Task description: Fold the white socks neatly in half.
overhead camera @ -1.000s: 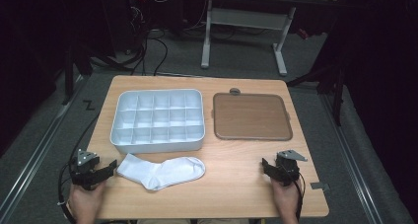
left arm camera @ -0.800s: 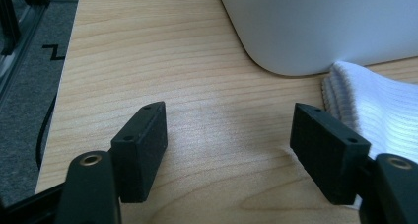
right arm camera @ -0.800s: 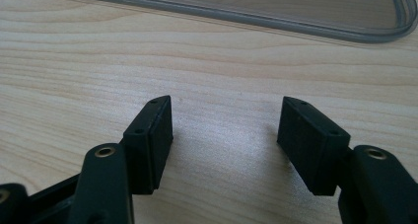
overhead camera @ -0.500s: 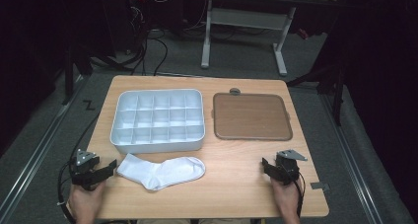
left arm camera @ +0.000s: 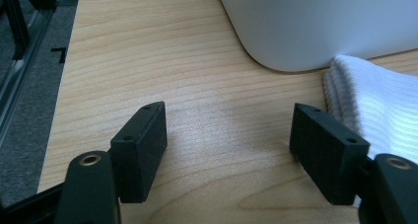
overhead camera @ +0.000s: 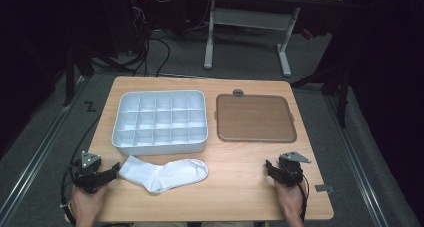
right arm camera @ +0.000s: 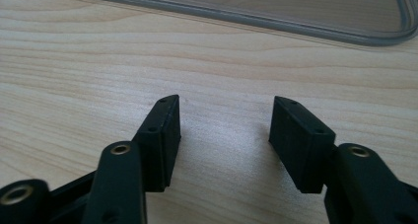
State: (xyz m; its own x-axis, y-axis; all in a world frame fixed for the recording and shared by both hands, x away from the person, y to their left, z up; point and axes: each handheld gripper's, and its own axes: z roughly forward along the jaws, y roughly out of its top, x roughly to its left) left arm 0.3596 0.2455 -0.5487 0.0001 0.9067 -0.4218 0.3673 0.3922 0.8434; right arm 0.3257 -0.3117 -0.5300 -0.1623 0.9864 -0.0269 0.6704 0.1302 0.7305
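Note:
A white sock (overhead camera: 165, 174) lies flat near the front of the wooden table (overhead camera: 240, 187), just below the white compartment tray (overhead camera: 161, 122). My left gripper (overhead camera: 114, 169) rests at the front left, open, its tip beside the sock's ribbed cuff (left arm camera: 374, 100). Between its jaws lies bare wood; its midpoint (left arm camera: 229, 135) is empty. My right gripper (overhead camera: 270, 167) sits at the front right, open with bare table between the jaws (right arm camera: 224, 130). Its jaws have just been closing a little, with nothing between them.
A brown flat lid (overhead camera: 255, 118) with a grey rim lies right of the tray; its edge (right arm camera: 246, 12) runs across the top of the right gripper view. The tray's rounded corner (left arm camera: 296, 31) stands close ahead of the left gripper. Dark floor, cables and a table frame surround the table.

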